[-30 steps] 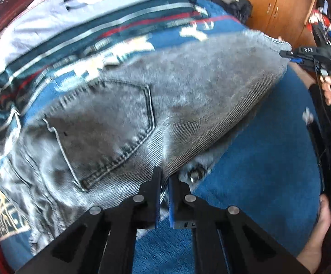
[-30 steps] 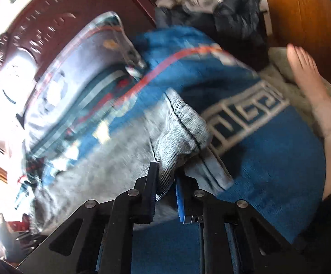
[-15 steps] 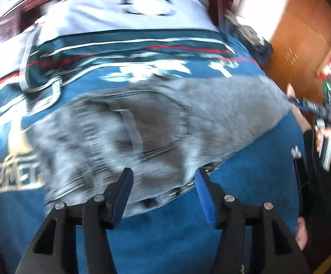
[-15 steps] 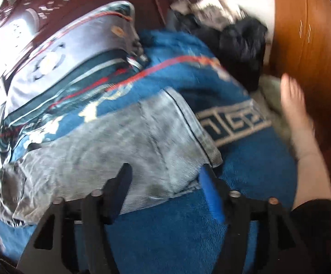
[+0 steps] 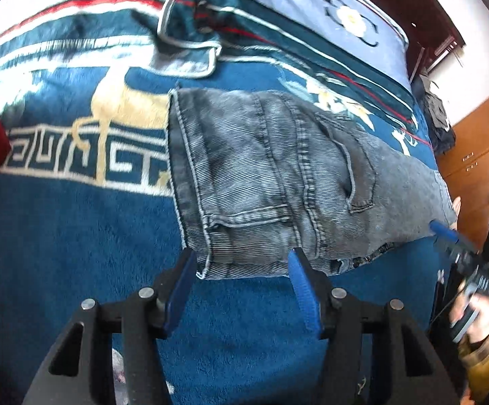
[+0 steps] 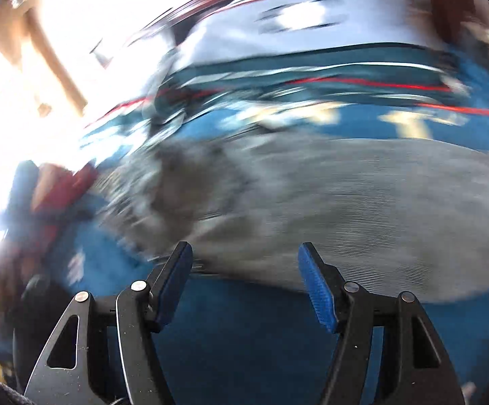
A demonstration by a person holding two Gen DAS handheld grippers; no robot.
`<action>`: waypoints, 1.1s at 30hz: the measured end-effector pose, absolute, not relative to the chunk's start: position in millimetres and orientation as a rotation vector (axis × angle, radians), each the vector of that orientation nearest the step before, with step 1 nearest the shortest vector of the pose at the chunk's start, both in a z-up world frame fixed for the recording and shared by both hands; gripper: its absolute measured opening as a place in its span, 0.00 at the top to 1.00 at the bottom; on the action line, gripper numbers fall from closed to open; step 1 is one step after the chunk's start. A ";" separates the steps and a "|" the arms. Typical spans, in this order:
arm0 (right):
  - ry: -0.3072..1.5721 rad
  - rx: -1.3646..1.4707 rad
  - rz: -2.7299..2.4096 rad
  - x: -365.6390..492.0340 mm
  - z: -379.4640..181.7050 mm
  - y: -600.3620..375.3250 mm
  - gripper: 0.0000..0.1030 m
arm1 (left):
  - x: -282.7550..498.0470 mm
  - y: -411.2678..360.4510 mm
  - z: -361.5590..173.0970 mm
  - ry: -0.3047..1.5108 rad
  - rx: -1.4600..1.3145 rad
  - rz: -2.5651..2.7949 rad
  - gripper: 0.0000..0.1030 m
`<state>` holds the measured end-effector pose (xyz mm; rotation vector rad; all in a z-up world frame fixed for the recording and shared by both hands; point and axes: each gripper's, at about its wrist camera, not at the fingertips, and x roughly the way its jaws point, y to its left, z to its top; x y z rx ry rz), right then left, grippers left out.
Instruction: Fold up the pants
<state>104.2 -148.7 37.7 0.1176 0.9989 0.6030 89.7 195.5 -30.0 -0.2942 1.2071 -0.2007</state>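
Pants: the grey washed pants (image 5: 278, 182) lay flat on the bed, folded lengthwise, waistband toward the left of the left wrist view, back pocket facing up, legs running off to the right.
Pants in right wrist view: a blurred grey band (image 6: 328, 209) across the middle of the picture; its details could not be made out.
Left hand-held gripper: the left hand-held gripper (image 5: 241, 266) hung just short of the waistband's near corner, its blue pads standing about half apart with nothing held; the cloth edge showed between the tips but no pad pressed on it.
Right hand-held gripper: the right hand-held gripper (image 6: 244, 260) stood likewise about half apart and empty, at the near edge of the grey cloth.
Blanket: a blue blanket (image 5: 76, 253) with a cream key pattern lay under the pants.
Pillow: a pale blue pillow (image 5: 312, 3) with a flower lay beyond.
Wardrobe: a brown wooden wardrobe (image 5: 480, 141) stood at the far right.
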 end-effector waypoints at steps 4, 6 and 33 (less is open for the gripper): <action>1.005 -0.069 0.751 99.8 26.9 -81.6 0.38 | 97.5 194.8 -34.4 1.212 -0.323 -0.208 0.43; 1.007 -0.185 0.767 101.9 17.5 -55.6 0.39 | 103.5 188.5 -34.7 1.196 -0.283 -0.205 0.56; 0.938 -0.419 0.855 82.8 9.1 30.4 0.54 | 108.3 198.1 -28.4 1.158 -0.335 -0.243 0.53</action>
